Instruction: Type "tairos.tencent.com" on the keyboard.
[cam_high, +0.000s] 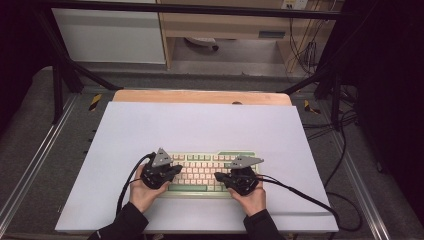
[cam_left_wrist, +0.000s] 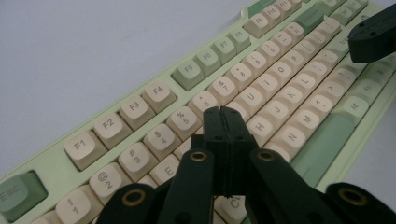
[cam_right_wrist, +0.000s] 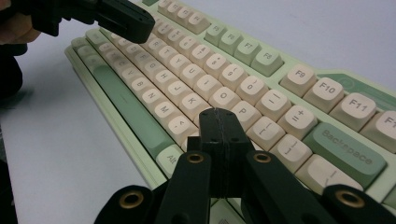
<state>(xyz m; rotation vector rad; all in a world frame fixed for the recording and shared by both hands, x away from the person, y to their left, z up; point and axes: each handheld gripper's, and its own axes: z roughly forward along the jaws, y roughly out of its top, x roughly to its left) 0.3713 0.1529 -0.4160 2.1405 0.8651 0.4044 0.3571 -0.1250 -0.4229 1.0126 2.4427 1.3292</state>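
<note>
A cream and pale green keyboard (cam_high: 205, 170) lies near the front middle of the white sheet. My left gripper (cam_high: 176, 170) hovers over its left half, jaws shut with nothing between them; in the left gripper view its tip (cam_left_wrist: 222, 113) hangs above the keys around T and G of the keyboard (cam_left_wrist: 280, 93). My right gripper (cam_high: 219, 176) hovers over the right half, also shut and empty; in the right gripper view its tip (cam_right_wrist: 217, 114) sits above the keys near L and P of the keyboard (cam_right_wrist: 261, 88). The two tips point toward each other.
The white sheet (cam_high: 200, 125) covers a wooden table (cam_high: 200, 96). Black cables (cam_high: 300, 195) trail from both grippers toward the front. Metal rails (cam_high: 30, 165) flank the table, and a dark frame bar (cam_high: 200, 9) crosses the back.
</note>
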